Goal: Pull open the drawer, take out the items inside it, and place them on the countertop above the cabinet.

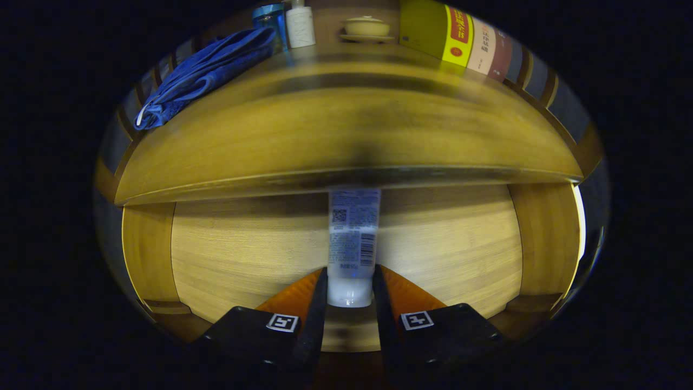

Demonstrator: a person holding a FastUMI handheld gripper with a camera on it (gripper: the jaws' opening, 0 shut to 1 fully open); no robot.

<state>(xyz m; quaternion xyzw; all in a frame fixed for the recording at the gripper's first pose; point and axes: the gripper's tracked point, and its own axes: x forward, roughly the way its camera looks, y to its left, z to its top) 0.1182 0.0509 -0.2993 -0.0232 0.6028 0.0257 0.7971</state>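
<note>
Both claw (pixel 350 287) fingers clamping tube (pixel 353 244), over drawer (pixel 243 254)

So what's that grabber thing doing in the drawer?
The hand-held gripper has reached into the open drawer and its two fingers are closed on the cap end of a white tube, which points away toward the cabinet. On the countertop above, a blue cloth, a white bottle, a small lidded bowl and some books already sit along the back.
</note>
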